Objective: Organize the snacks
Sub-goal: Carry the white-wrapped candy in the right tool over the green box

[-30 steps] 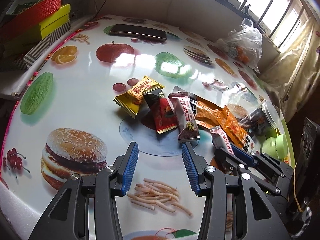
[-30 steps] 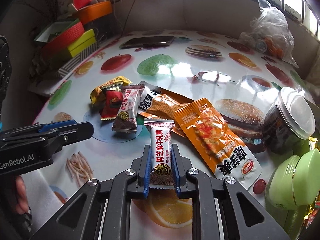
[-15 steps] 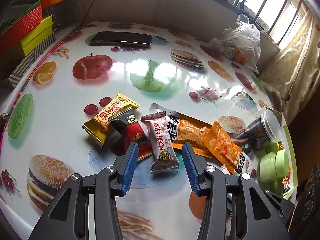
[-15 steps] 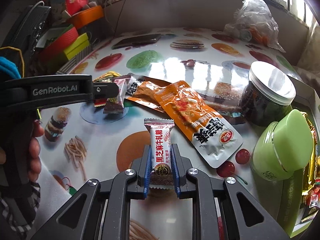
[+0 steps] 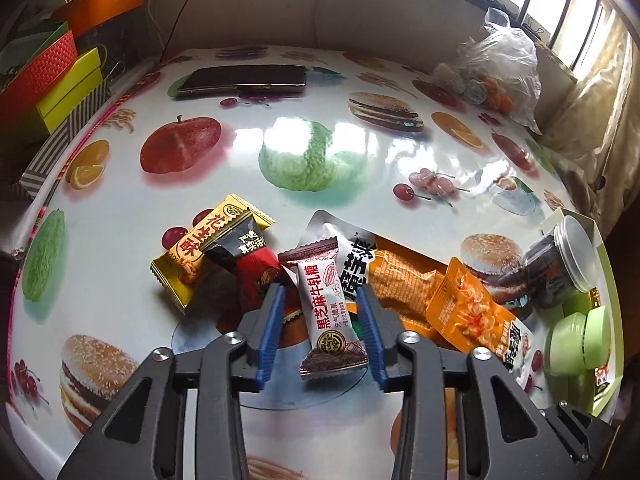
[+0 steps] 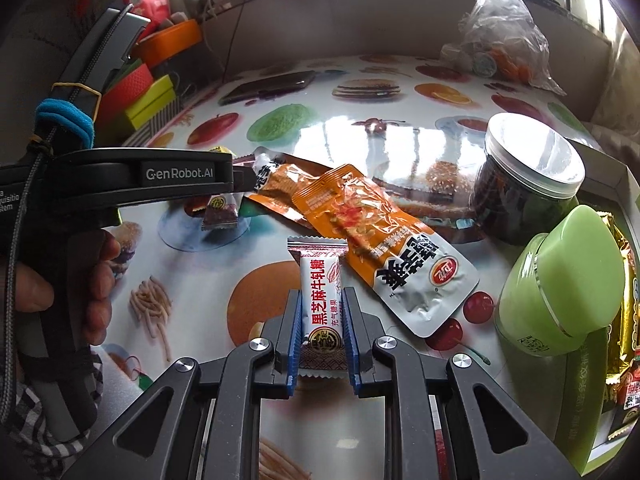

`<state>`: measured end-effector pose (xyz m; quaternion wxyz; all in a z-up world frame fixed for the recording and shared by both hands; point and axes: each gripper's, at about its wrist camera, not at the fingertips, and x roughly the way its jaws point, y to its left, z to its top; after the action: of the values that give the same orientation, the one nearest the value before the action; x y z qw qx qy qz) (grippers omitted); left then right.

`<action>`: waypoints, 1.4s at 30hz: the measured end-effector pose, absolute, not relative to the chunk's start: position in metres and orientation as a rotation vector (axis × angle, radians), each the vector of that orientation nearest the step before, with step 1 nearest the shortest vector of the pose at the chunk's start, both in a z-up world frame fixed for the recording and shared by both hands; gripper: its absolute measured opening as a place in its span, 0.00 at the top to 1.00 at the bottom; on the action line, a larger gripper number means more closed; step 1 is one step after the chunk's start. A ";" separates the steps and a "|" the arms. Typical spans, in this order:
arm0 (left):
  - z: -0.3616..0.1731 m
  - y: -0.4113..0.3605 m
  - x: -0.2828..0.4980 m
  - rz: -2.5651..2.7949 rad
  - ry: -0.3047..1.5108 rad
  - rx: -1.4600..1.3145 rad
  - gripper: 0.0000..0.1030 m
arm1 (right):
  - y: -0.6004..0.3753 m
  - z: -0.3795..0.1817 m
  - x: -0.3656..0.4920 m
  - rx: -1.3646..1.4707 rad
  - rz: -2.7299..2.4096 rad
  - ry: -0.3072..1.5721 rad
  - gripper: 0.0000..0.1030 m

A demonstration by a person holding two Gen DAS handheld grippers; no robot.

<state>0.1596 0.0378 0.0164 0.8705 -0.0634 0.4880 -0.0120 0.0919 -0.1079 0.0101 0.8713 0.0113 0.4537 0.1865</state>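
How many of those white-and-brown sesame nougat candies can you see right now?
2. One nougat candy is clamped in the right tool. The other lies in the snack pile between the open fingers of the left tool. More may be hidden under the pile.

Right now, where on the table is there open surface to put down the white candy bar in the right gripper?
Bare tabletop lies between the dark phone and the snack pile, and left of the yellow wrapper. The right gripper also has bare surface just left of it. It is crowded around the orange pouch, dark lidded jar and green tub.
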 end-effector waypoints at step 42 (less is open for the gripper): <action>0.061 0.038 0.116 -0.056 0.927 -0.129 0.80 | -0.118 0.042 0.066 0.001 0.356 0.862 0.83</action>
<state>0.1159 0.0377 0.0614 0.8922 -0.0623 0.4466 -0.0268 0.0661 -0.1179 0.0422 0.8933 0.0006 0.4154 0.1717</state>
